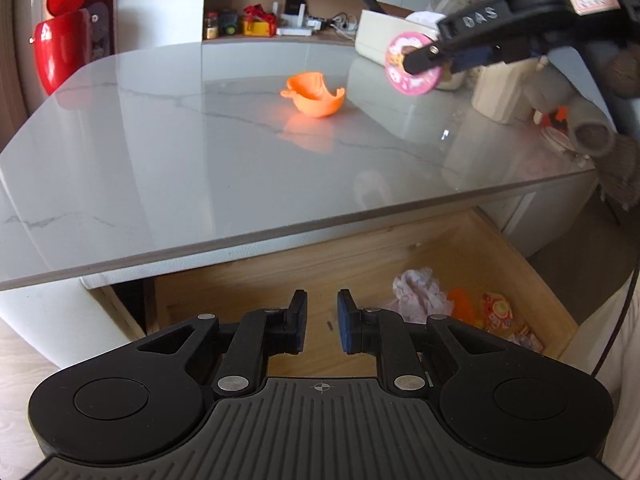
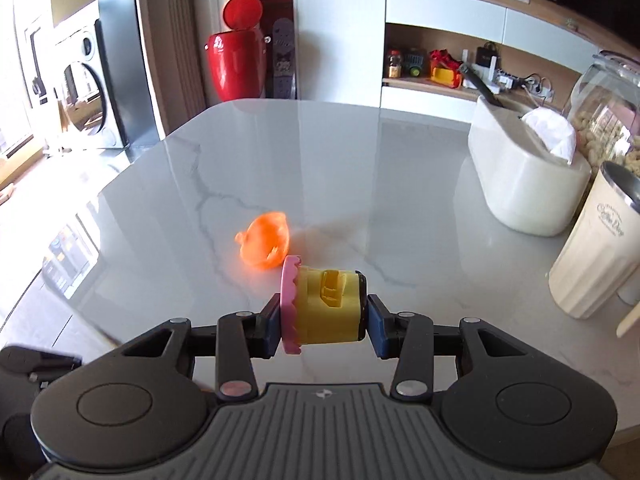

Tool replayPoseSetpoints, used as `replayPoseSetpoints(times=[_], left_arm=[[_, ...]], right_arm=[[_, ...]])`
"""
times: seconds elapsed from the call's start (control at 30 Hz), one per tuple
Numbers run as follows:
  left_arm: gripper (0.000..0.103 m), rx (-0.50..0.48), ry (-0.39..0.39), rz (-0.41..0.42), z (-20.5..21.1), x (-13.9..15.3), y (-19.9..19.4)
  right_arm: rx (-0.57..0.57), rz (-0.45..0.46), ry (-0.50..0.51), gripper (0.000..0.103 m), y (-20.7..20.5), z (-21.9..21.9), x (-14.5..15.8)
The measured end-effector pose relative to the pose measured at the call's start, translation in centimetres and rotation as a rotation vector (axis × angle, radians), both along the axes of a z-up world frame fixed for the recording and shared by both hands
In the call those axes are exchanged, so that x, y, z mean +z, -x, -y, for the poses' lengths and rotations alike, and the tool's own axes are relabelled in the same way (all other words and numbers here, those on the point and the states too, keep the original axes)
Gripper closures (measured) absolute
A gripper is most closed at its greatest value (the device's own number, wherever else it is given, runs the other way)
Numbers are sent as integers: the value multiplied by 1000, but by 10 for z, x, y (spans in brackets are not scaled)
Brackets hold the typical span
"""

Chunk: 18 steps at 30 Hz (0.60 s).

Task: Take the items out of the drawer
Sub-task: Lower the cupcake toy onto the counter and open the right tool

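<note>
My left gripper [image 1: 322,322] hangs over the open drawer [image 1: 460,256] with jaws nearly closed on nothing, an orange shell [image 2: 266,246] lies mid-counter [image 2: 360,168], and my right gripper [image 2: 323,320] clamps a yellow-and-pink toy [image 2: 320,308] above it.

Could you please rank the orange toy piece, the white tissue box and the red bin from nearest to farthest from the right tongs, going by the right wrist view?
1. Orange toy piece, just beyond the right tongs, slightly left.
2. White tissue box, on the right of the table.
3. Red bin, on the floor beyond the table's far edge.
</note>
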<state>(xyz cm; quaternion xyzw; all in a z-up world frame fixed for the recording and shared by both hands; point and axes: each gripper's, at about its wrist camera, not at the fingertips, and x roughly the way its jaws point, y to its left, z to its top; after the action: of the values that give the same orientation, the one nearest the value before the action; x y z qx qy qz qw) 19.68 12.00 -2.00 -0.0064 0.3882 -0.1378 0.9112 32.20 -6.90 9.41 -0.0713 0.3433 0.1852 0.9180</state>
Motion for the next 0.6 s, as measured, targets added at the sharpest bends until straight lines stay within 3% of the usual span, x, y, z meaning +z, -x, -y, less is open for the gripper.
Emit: replayPoseSetpoints(times=[0.1, 0.2, 0.27, 0.43, 0.6], left_arm=[[85, 1, -49, -14, 2, -4, 0], [85, -10, -87, 14, 5, -3, 3], [85, -24, -116, 29, 8, -1, 5], [85, -56, -108, -1, 13, -2, 2], [85, -69, -118, -18, 19, -6, -2]], right_arm=[[-64, 28, 20, 61, -33, -15, -20], [-128, -49, 21, 59, -56, -20, -47], [-137, -52, 2, 58, -57, -18, -52], [-119, -80, -5, 56, -55, -11, -47], [-81, -71, -36, 42, -28, 11, -30]])
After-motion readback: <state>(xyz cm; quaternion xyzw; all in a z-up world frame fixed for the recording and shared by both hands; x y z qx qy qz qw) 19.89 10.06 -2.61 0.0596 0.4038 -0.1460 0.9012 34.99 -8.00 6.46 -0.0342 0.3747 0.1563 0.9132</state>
